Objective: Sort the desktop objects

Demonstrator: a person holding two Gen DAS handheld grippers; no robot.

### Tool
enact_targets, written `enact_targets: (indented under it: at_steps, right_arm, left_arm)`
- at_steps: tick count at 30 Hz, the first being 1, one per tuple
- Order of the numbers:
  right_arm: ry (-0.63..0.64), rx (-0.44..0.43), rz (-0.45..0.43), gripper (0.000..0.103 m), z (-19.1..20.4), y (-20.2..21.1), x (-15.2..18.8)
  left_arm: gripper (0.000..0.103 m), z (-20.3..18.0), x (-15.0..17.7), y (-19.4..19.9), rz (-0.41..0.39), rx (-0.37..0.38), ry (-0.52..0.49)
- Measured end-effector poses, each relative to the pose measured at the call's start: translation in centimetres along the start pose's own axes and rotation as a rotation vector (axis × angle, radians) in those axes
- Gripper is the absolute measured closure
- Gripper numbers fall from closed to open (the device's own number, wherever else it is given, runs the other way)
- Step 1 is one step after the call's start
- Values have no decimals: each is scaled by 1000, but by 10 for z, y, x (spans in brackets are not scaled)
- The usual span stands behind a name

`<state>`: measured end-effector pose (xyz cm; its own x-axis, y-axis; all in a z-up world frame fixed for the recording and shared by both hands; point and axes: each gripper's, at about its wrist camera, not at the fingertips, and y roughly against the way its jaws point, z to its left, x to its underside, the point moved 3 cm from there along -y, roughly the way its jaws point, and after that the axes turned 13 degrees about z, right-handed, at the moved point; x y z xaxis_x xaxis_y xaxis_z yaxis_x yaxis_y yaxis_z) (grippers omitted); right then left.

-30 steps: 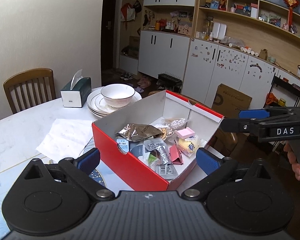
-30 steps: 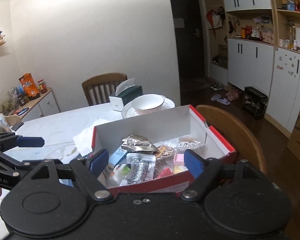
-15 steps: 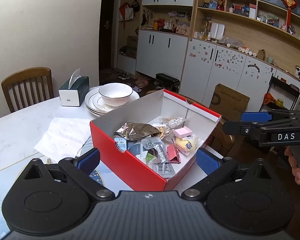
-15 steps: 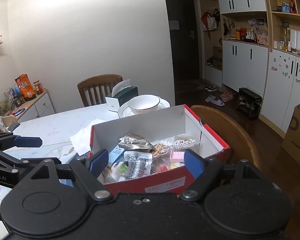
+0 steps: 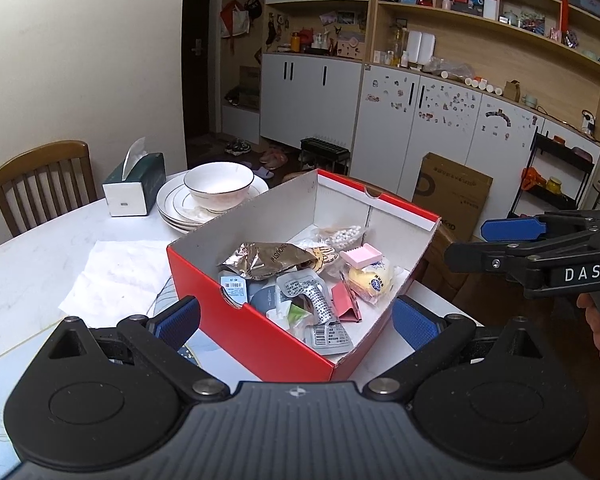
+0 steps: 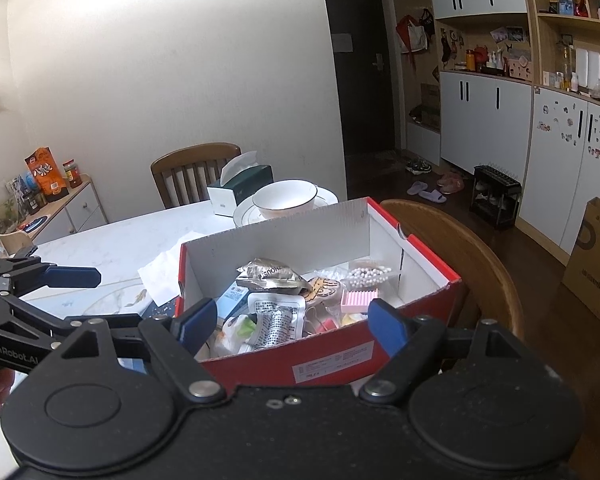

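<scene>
A red shoebox (image 5: 236,320) with a white inside stands on the marble table; it also shows in the right wrist view (image 6: 332,356). It holds a silver foil packet (image 5: 268,258), a pink block (image 5: 361,255), a yellow wrapped ball (image 5: 370,282), white beads (image 5: 346,235), blister packs and sachets. My left gripper (image 5: 296,322) is open and empty, held back above the box's near corner. My right gripper (image 6: 292,322) is open and empty, above the box's near long side. Each gripper shows in the other's view: the right gripper (image 5: 500,240) and the left gripper (image 6: 52,280).
A bowl on stacked plates (image 5: 216,190), a green tissue box (image 5: 134,186) and a white paper napkin (image 5: 116,272) lie on the table (image 5: 28,264) behind the shoebox. Wooden chairs stand at the far side (image 5: 40,180) and right beside the box (image 6: 472,256).
Both grippers have drawn back and up a little from the shoebox, so it looks smaller and lower in both views. Both stay open and empty.
</scene>
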<state>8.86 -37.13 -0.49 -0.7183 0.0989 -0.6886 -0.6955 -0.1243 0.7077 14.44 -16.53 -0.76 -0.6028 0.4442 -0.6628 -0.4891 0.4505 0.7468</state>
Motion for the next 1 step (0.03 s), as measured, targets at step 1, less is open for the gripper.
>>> enact_targets:
  at_steps: [1]
  right_arm:
    - [-1,1,1,20,0,0,0]
  left_arm:
    - [0,1,0,0,2,4,1]
